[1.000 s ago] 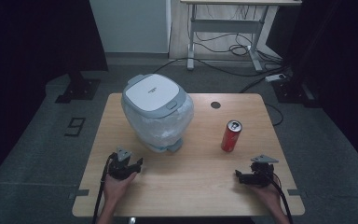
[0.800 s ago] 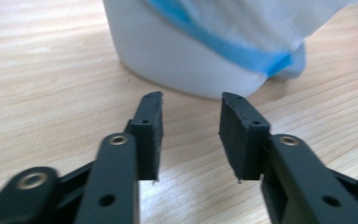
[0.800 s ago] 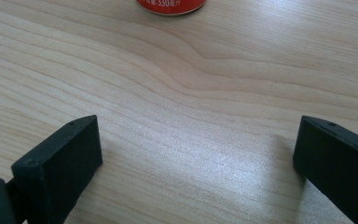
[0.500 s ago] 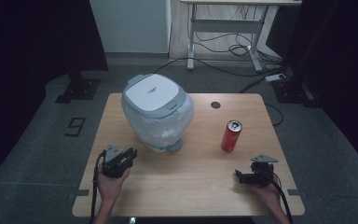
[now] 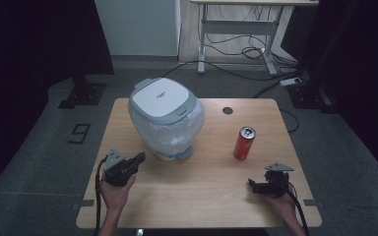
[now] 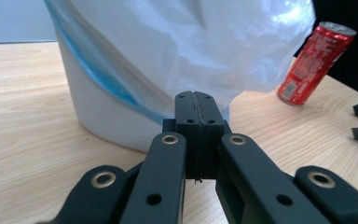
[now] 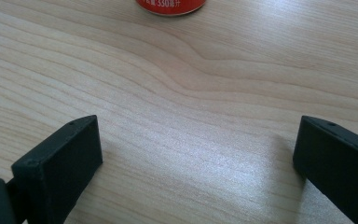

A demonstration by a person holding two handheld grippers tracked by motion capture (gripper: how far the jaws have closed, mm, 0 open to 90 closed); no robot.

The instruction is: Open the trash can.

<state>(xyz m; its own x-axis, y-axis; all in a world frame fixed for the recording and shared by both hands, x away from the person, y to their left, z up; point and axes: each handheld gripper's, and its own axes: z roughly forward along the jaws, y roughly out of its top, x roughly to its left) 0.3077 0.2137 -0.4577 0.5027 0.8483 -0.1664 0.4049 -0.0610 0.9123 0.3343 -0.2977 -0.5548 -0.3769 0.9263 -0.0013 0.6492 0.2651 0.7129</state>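
1. Your left gripper (image 5: 139, 158) is held above the near left part of the wooden table (image 5: 206, 196). Its jaws have just been closing and are now clenched pad to pad with nothing between them, as the left gripper view confirms (image 6: 196, 116).
2. It points at the lower left side of the white bin (image 5: 165, 118), near it but not touching. The bin stands upright on the left half of the table, its grey-rimmed lid down and a clear plastic liner (image 6: 205, 42) hanging over its wall.
3. The red can (image 5: 244, 143) stands upright right of the bin, apart from it.
4. Your right gripper (image 5: 256, 186) sits at the near right, low over the wood. Its jaws are released and wide apart, bare table between them (image 7: 196, 154), with the can's base ahead (image 7: 171, 5).
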